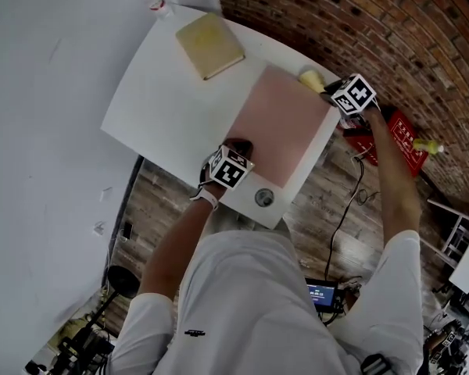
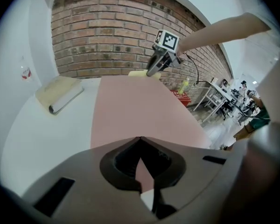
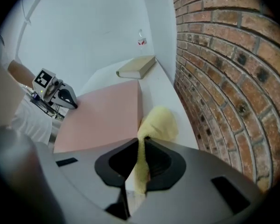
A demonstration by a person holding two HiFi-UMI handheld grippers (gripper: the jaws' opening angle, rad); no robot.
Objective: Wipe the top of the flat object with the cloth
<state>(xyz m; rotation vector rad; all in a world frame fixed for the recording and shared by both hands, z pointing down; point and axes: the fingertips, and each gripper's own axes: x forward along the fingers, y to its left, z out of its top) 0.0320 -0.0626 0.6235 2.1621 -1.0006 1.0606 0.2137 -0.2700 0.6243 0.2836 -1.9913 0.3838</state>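
Cloth [image 3: 159,122] pinched in right gripper [image 3: 142,140] at corner of pink board [image 3: 107,115], poised for wiping; left gripper [image 2: 140,138] closed, pressing near edge, presumably steadying.

The thin pink board [image 1: 285,123] lies flat, with the bunched pale-yellow cloth [image 3: 159,122] at its far right corner.

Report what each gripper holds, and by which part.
Right gripper: yellow cloth, pinched by one end. Left gripper: pink board, apparently clamped at its near edge.
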